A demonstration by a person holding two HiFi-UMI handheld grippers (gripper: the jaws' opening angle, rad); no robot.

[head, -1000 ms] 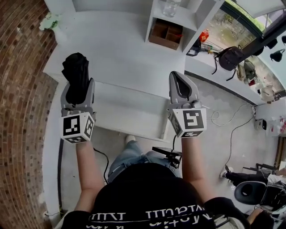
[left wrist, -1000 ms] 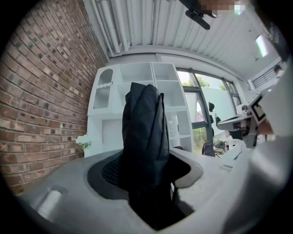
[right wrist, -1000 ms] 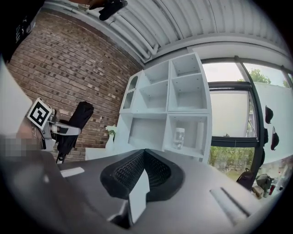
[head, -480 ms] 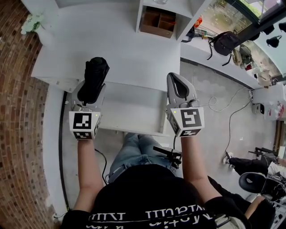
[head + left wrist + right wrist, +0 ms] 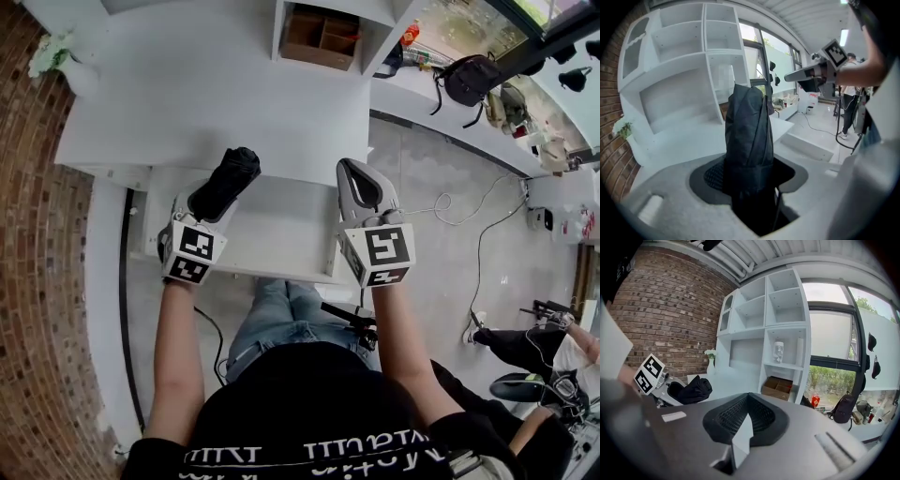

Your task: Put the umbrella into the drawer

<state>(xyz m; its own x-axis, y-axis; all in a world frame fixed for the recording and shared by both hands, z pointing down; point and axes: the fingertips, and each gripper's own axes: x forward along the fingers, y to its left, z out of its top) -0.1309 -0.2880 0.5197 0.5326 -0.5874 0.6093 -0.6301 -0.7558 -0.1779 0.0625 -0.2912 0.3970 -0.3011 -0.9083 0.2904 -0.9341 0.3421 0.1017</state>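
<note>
A folded black umbrella [image 5: 227, 182] is clamped in my left gripper [image 5: 212, 202], whose jaws are shut on its lower part, so it juts up and to the right. It hangs over the left part of the open white drawer [image 5: 281, 234], which is pulled out from the white desk [image 5: 216, 103]. In the left gripper view the umbrella [image 5: 750, 136] rises from between the pads of the left gripper [image 5: 751, 180]. My right gripper [image 5: 360, 187] hovers at the drawer's right side, its tips together with nothing between them. From the right gripper view the umbrella [image 5: 693, 389] shows at the left.
A white shelf unit with a brown wooden box [image 5: 321, 34] stands at the back of the desk. A vase with flowers [image 5: 45, 56] sits at the far left by the brick wall [image 5: 47, 244]. A black backpack [image 5: 471, 77] and a cable [image 5: 450, 208] lie to the right.
My left gripper has come down and tilted rightward with the umbrella, from above the desk to over the drawer. The right gripper has sunk a little.
</note>
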